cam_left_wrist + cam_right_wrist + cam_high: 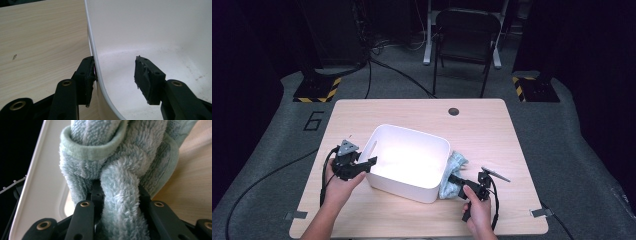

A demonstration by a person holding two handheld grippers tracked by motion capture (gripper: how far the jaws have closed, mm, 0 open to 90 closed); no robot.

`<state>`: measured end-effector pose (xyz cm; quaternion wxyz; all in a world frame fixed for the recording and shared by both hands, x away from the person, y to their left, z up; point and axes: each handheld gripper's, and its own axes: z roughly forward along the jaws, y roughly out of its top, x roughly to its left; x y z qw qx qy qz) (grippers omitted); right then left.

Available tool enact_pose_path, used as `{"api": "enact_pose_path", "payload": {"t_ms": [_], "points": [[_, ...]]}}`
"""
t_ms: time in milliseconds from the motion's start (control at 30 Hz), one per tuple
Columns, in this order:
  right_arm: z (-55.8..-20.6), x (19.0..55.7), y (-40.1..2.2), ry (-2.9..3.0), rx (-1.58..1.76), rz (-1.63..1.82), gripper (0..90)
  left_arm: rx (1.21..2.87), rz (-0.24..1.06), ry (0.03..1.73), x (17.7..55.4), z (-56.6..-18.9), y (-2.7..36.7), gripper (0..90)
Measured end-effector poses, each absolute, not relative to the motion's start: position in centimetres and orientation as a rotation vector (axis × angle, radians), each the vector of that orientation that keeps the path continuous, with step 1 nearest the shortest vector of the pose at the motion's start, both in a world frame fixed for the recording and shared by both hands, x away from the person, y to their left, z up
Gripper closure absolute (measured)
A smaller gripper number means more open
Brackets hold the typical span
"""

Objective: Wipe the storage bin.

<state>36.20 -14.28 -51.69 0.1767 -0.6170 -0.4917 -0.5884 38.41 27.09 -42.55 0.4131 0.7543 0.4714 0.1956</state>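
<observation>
- High view: a white, rounded-rectangular plastic tub (409, 162) stands near the middle of the pale wooden worktop (482, 130); every place below is given from this tub.
- Left hand-held gripper (366, 165): at the tub's left wall. In the left gripper view, one jaw lies outside against the wall and the other stands inside, apart from it, so the rim (93, 47) passes between them. Its state is released: the jaws straddle the wall without pinching it.
- Right hand-held gripper (454, 179): at the tub's right side, jaws aimed toward the wall. It is clenched on a pale blue-green terry towel (453, 175); in the right gripper view a thick fold of the towel (120, 167) runs down between the jaws.
- Towel's place: outside the tub, bunched against its right wall and resting low by the worktop, not over the rim.
- Governing relation: the tub's open interior lies to the left of and above the held towel, with the right wall between them. The towel's bunched length runs roughly along that wall.
- Judgement: the right hand, the nearer one, would need to lift the towel over the rim, then carry it leftward.
</observation>
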Motion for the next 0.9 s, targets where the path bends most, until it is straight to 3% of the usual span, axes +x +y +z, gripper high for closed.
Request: {"api": "enact_pose_path", "payload": {"t_ms": [367, 733, 900], "points": [[-51.5, 35.1, -14.2, -1.423, -1.737, -1.638, 68.6, 1.888, 0.461, 1.164, 38.9, -41.9, 27.5, 49.3], [-48.1, 33.1, -13.7, -1.417, -1.641, -1.734, 68.4, 1.907, 0.460, 1.205, 39.6, -41.9, 27.6, 66.7], [-48.5, 33.3, -13.6, -1.357, -1.667, -1.771, 67.9, 1.922, 0.477, 1.209, 39.2, -42.2, 27.4, 67.9]]}}
